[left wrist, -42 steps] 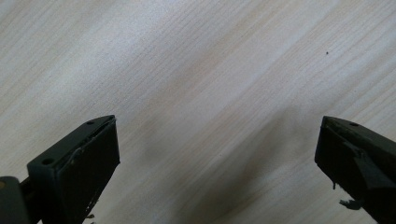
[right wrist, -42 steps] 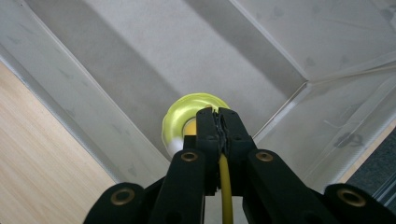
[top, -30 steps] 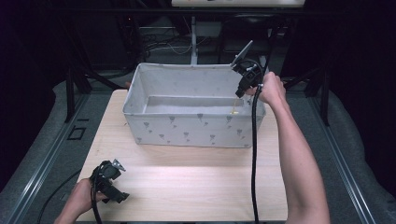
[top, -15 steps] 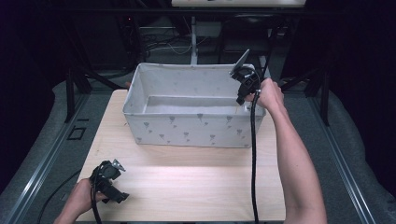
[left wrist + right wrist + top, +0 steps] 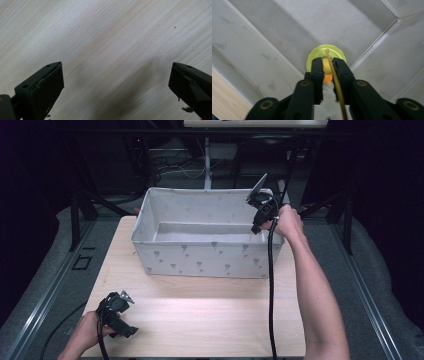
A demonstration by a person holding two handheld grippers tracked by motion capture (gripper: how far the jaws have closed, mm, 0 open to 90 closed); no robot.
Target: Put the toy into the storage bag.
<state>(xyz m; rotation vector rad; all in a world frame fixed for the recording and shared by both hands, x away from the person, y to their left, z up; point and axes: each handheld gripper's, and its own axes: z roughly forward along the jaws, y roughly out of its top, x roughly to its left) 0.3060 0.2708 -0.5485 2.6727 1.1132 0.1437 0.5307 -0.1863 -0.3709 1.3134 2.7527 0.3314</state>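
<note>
Held thing: a yellow-green disc with an orange middle, something like a small toy with white fluff below it, hangs over the inside of the bin near a corner; what exactly it is I cannot tell.
Stick: a thin yellow rod runs along the inner face of one jaw and ends at the disc.
Right gripper: its jaws stand a narrow gap apart and have just been opening; the orange part and the rod sit between them, and whether the pads still bite I cannot tell.
Bin: a white fabric bin with small grey figures printed on it stands at the far half of the table; the right gripper is held over its right end, pointing down inside.
Left gripper: jaws spread wide with nothing between them, over bare wood; in the high view it rests at the near left corner.
Table: a pale wooden top.
Step in hand: by my reading, letting the toy go into the bin.
Next move: likely widen the jaws until the toy and rod fall free, then lift straight up so the rod does not snag on a jaw or the bin wall.
</note>
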